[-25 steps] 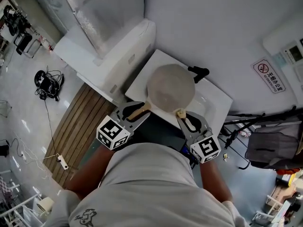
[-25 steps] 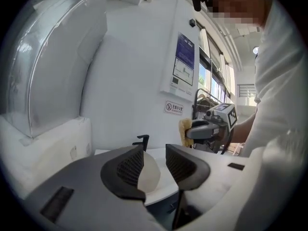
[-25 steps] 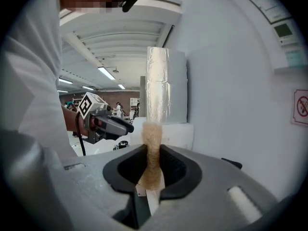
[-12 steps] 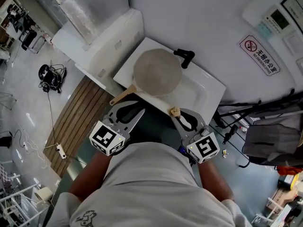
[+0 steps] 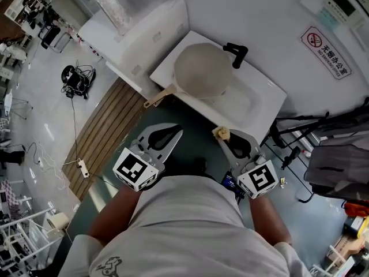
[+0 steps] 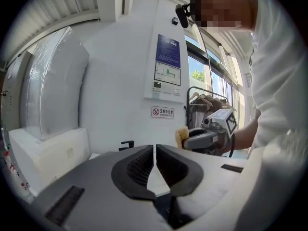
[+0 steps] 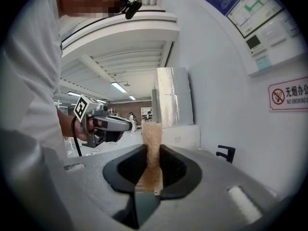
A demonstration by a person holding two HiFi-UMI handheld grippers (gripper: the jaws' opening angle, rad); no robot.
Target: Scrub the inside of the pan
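Left gripper (image 6: 154, 152): jaws have just been closing and now stand all but together, with nothing between them.
Right gripper (image 7: 153, 150): clamped on a tan sponge (image 7: 152, 129) that sticks out past the tips.
Pan (image 5: 203, 71): in the white sink (image 5: 264, 113), at 12 o'clock from both grippers and apart from them; its handle points to 8 o'clock over the rim.
Faucet (image 5: 236, 52): black, at the pan's 2 o'clock.
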